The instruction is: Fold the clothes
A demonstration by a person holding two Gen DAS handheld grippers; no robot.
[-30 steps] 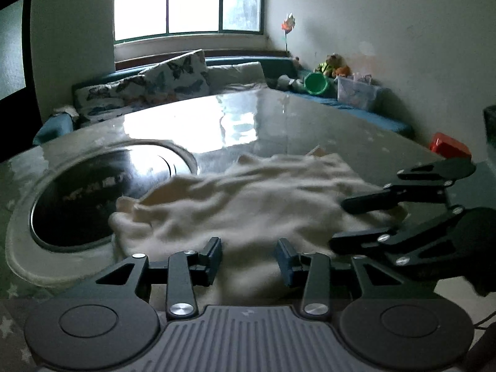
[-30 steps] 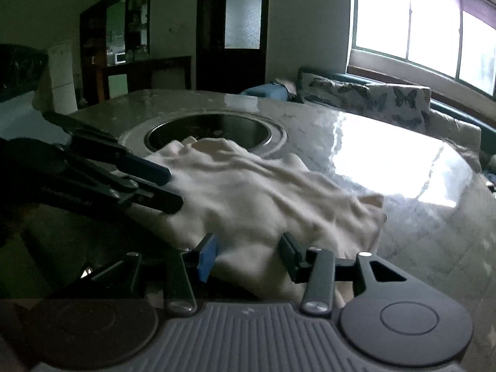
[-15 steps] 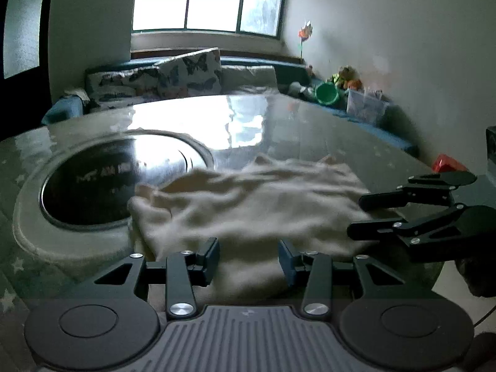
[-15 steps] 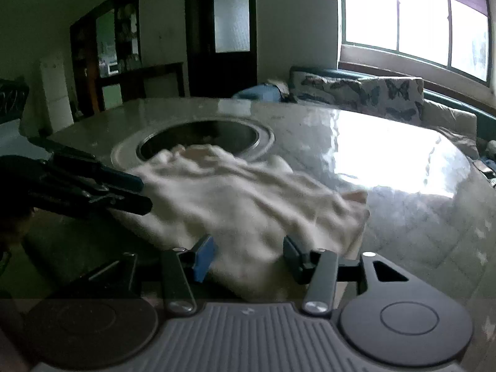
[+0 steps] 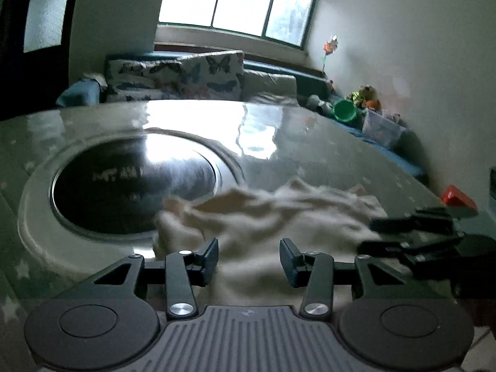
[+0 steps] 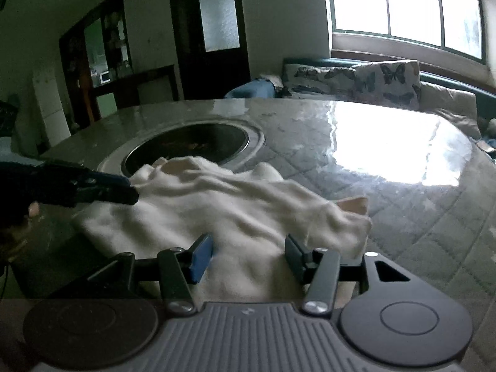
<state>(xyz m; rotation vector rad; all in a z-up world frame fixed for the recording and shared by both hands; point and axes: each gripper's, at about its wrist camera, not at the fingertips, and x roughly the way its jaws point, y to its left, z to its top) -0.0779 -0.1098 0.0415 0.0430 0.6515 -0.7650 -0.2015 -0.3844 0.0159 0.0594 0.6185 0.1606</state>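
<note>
A cream-white garment (image 5: 269, 217) lies crumpled on the round table, its far edge next to the dark round inset; it also shows in the right wrist view (image 6: 223, 207). My left gripper (image 5: 248, 259) is open and empty over the garment's near edge. My right gripper (image 6: 245, 259) is open and empty over the garment's near side. The right gripper shows at the right of the left wrist view (image 5: 412, 235), and the left gripper at the left of the right wrist view (image 6: 102, 187). The garment looks blurred.
The glossy round table (image 5: 310, 130) has a dark round inset (image 5: 133, 186) with a pale rim. A sofa with butterfly cushions (image 5: 186, 74) stands behind it. Toys and a clear bin (image 5: 381, 127) lie at right, and a red object (image 5: 458, 200) beside the table edge.
Both grippers have pulled back and risen slightly, staying open. The garment has shifted and bunched toward the near edge, with more of the dark inset showing.
</note>
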